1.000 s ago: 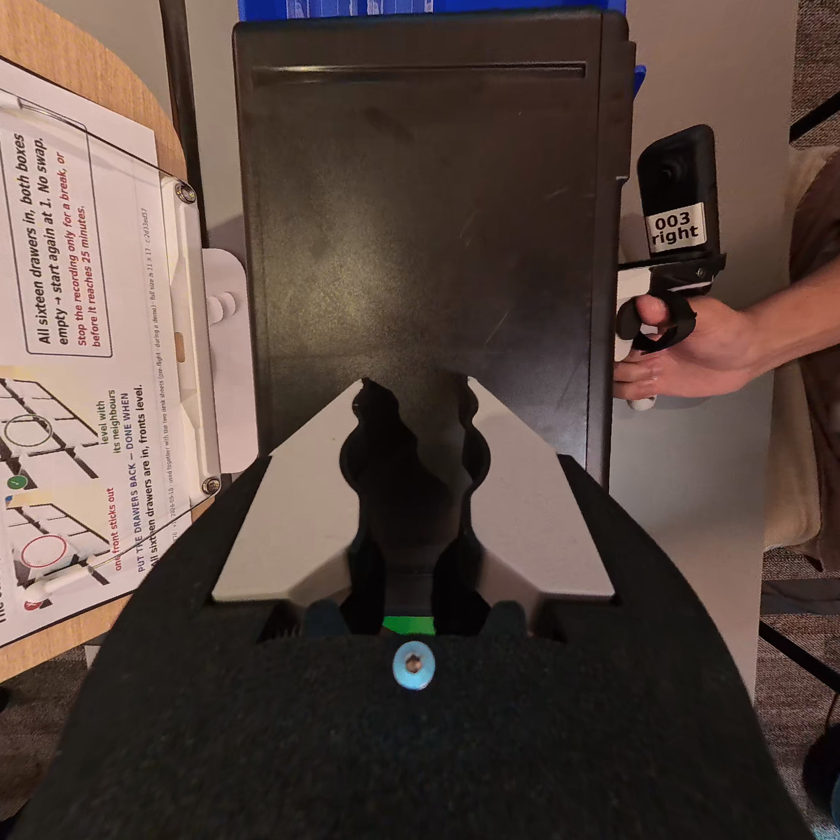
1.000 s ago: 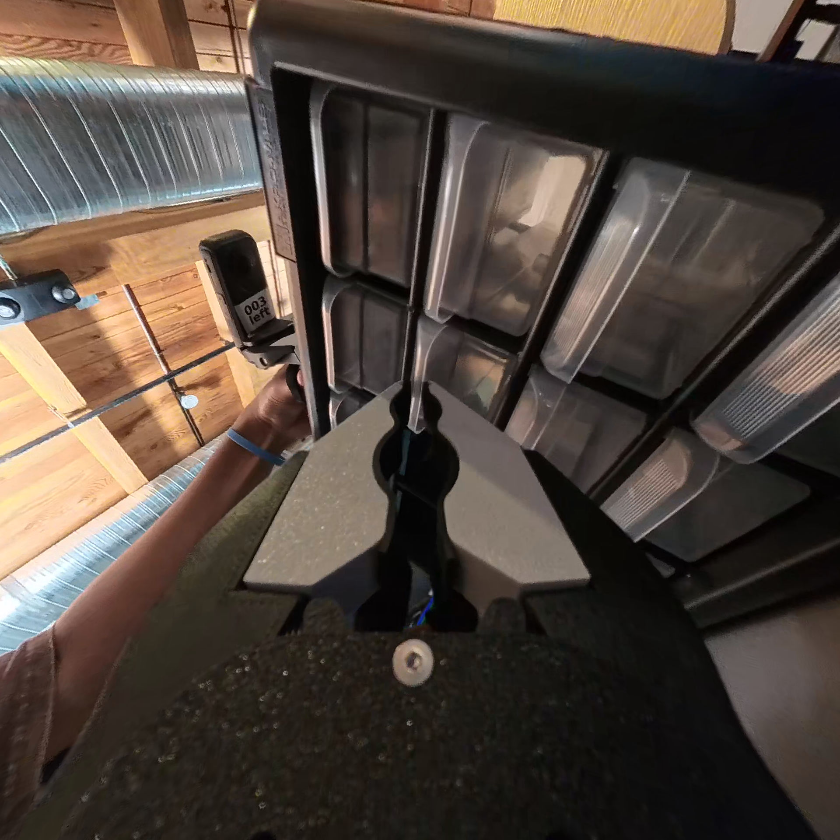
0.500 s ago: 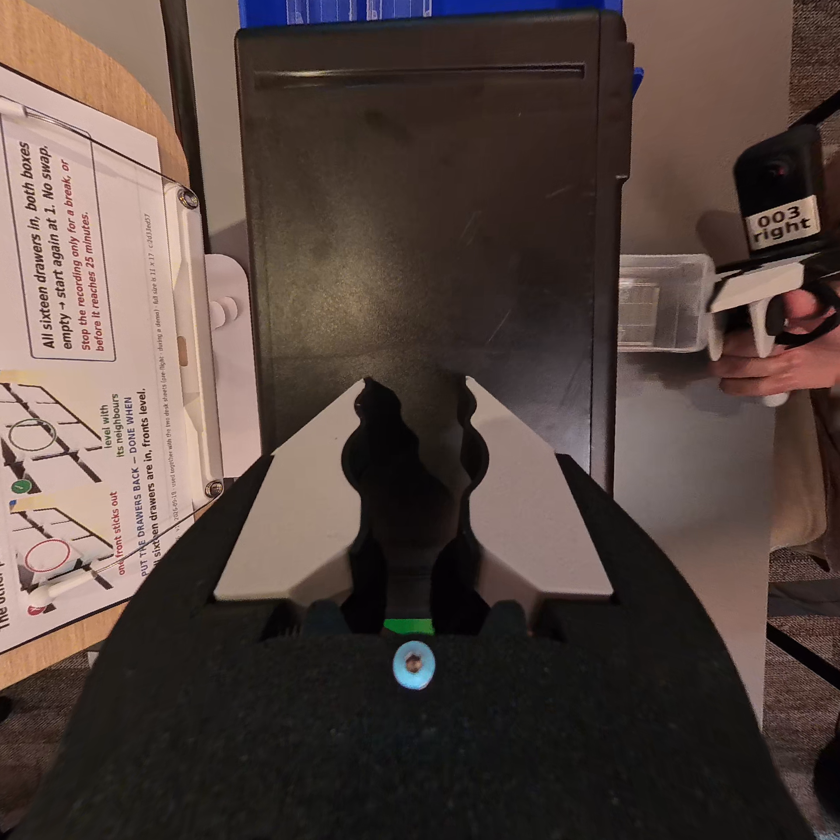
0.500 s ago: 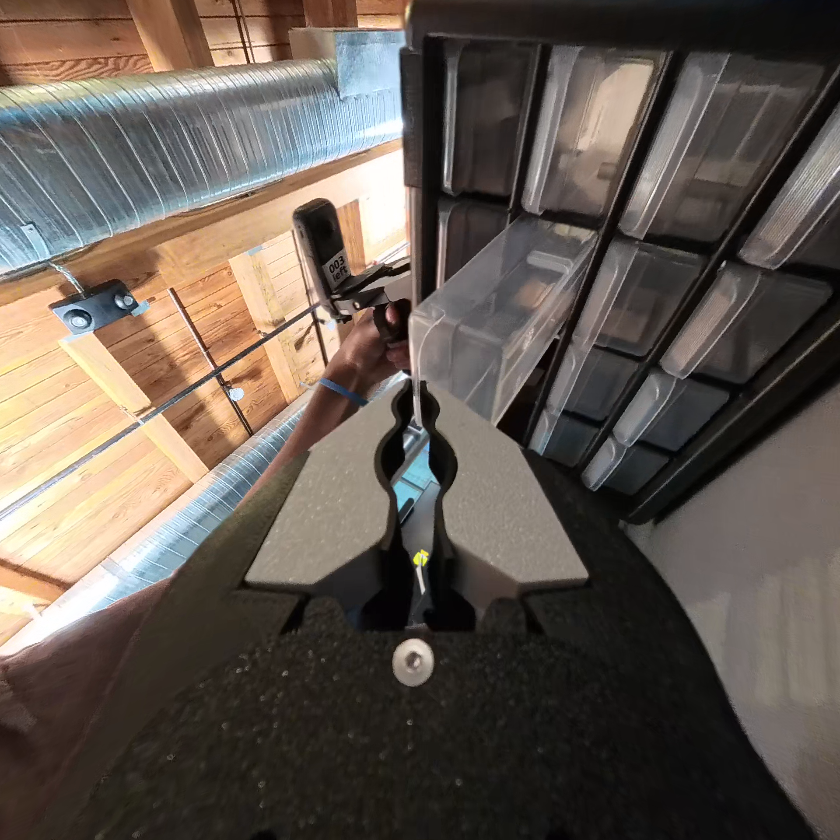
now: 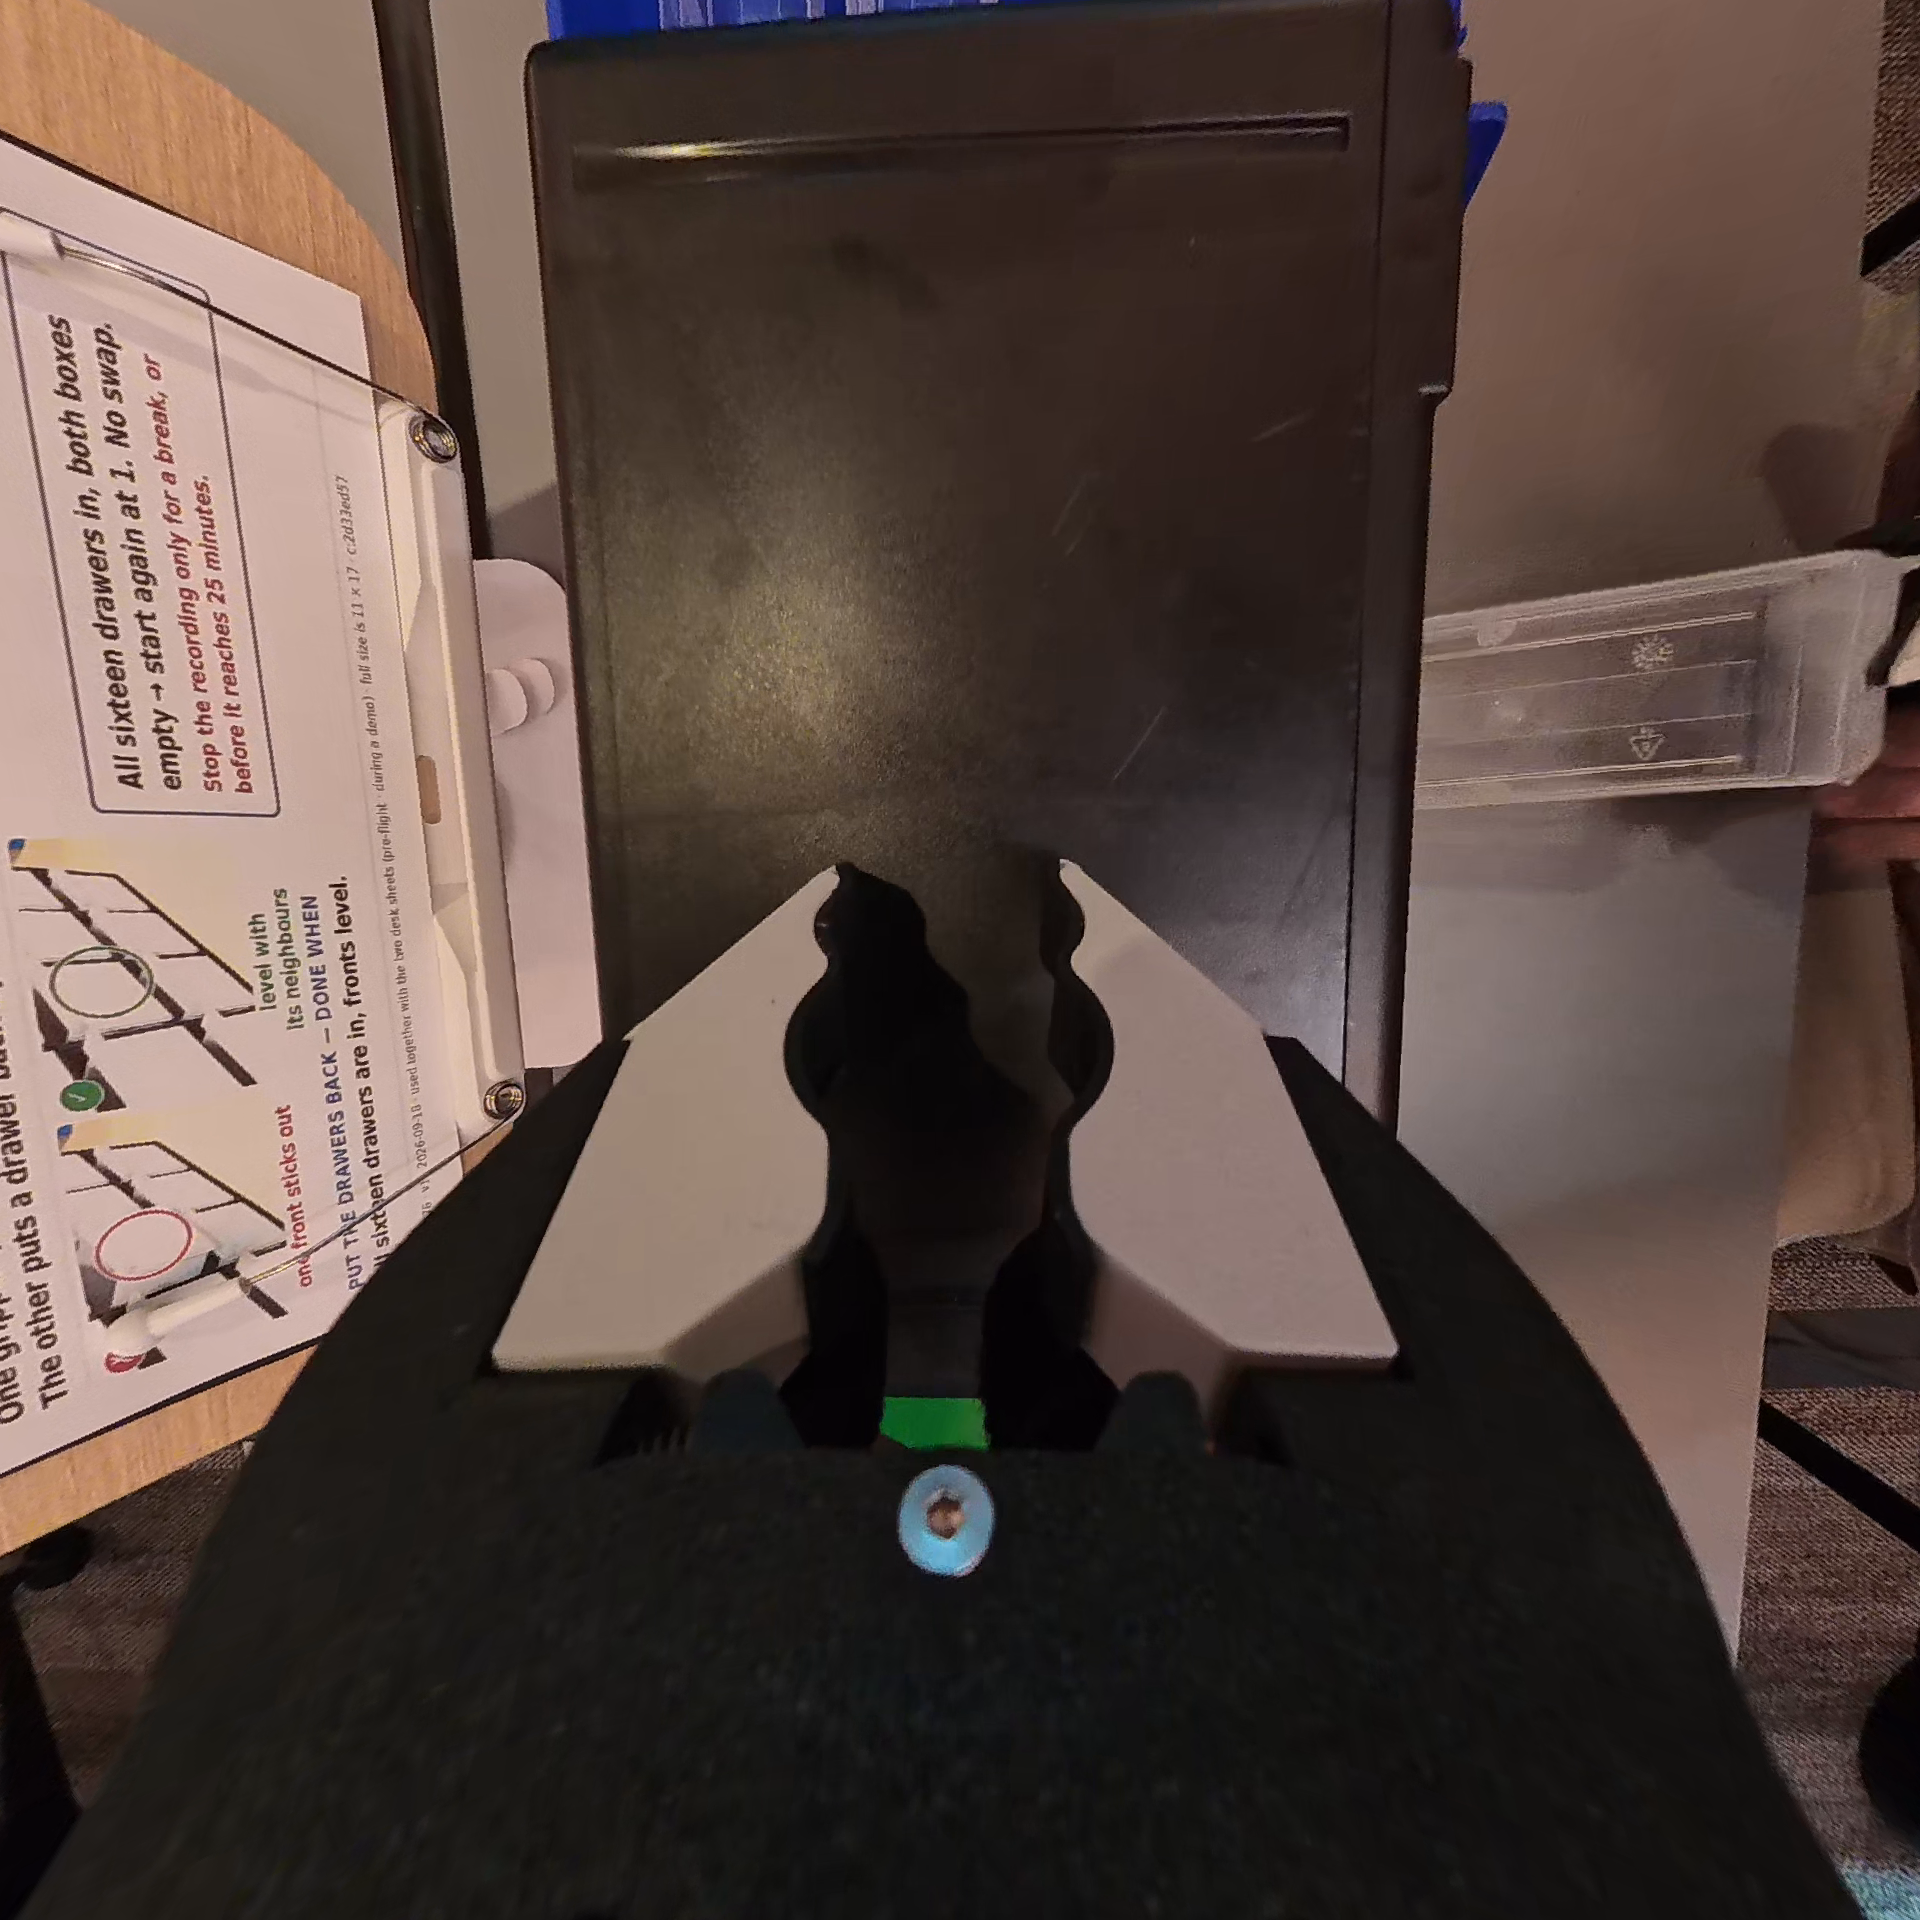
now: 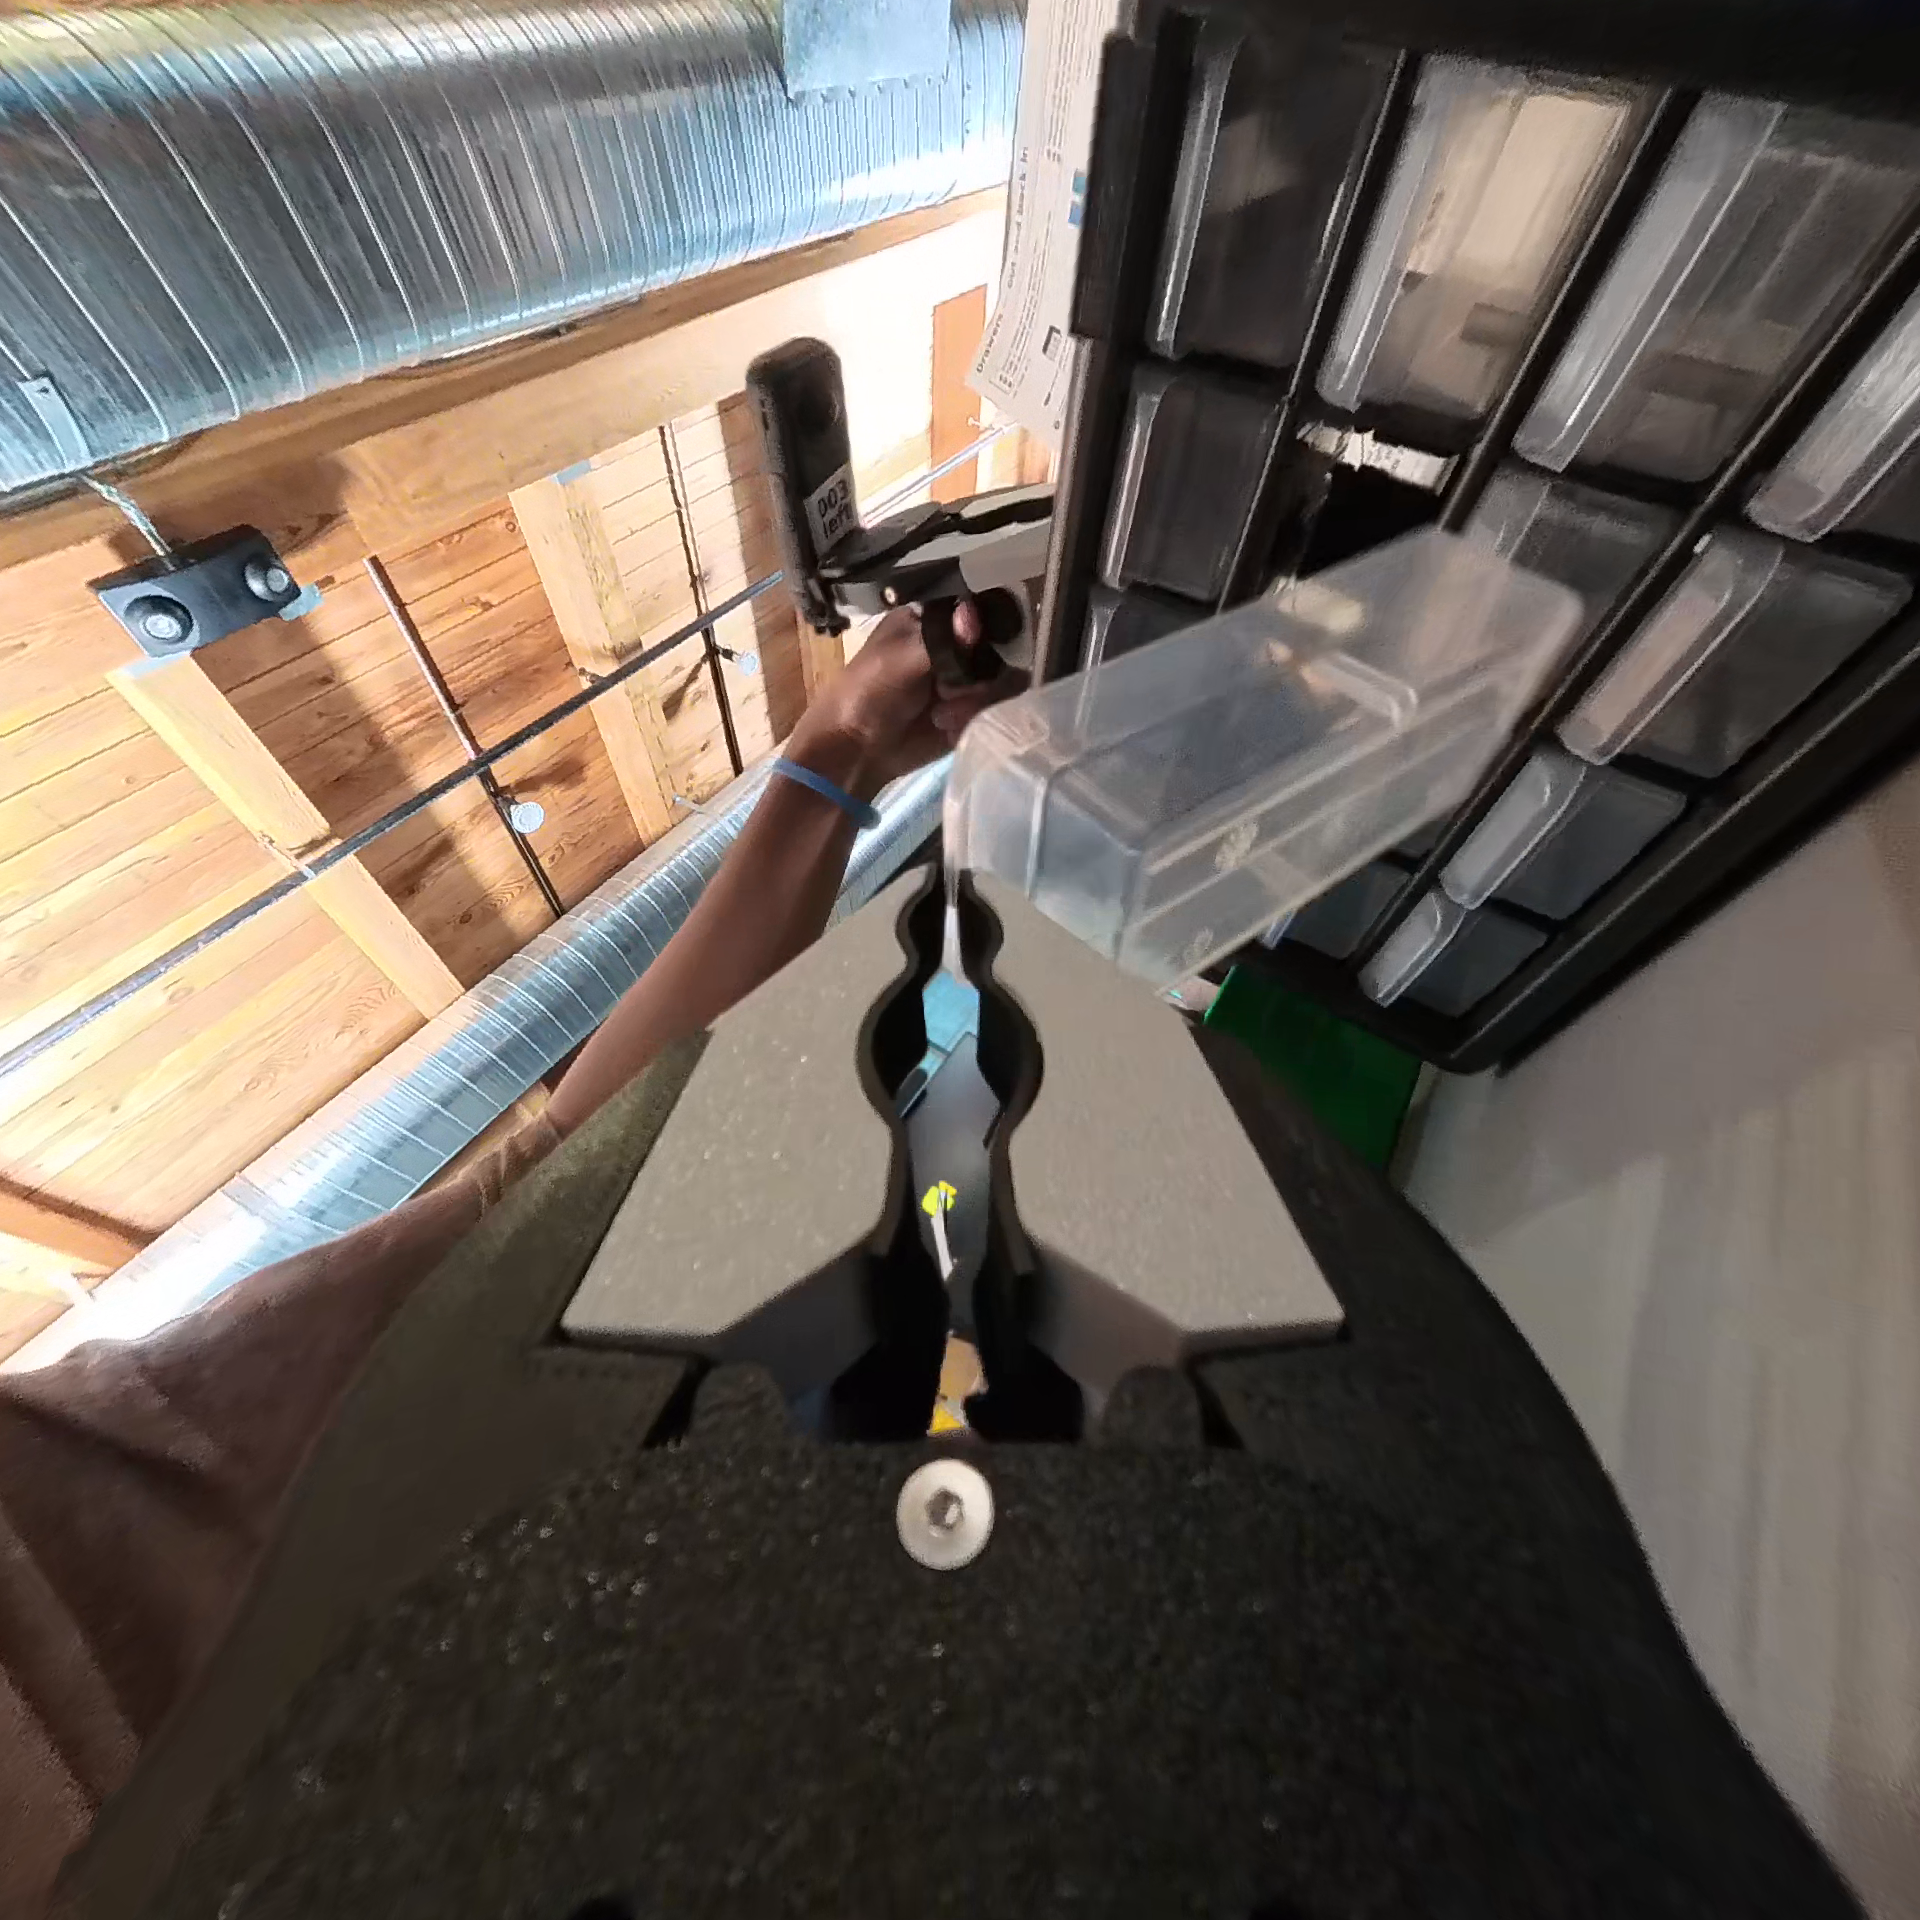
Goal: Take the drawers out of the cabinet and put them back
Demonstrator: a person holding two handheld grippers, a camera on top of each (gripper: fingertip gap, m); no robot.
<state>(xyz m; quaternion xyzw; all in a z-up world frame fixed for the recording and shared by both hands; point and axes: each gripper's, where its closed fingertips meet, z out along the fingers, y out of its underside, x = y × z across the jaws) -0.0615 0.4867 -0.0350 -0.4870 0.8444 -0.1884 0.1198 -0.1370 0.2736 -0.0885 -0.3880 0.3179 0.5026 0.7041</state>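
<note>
**Drawer clear of its slot, cabinet braced from above**

Overhead, silver ducting (image 6: 436, 197) and timber boards fill the right wrist view, because that gripper is tilted upward toward the cabinet front. On the pale table (image 5: 1579, 1091) lies the black cabinet (image 5: 977, 499), and the left gripper (image 5: 948, 883) presses on its dark side panel with its jaws parted and holding nothing, probably to steady the body against the pull. The right gripper (image 6: 954, 914) has its jaws pinched on the thin front lip of a clear drawer (image 6: 1247, 790), which hangs free of the cabinet, tilted, in front of one dark empty slot (image 6: 1371, 509). The other drawers sit in their bays.

From the left wrist view the drawer runs off the right edge, so the gripper holding it is cut off. An instruction sheet (image 5: 177, 727) lies on a wooden table (image 5: 208, 156) alongside. Whether the drawer holds anything small is hard to tell; it looks empty.
</note>
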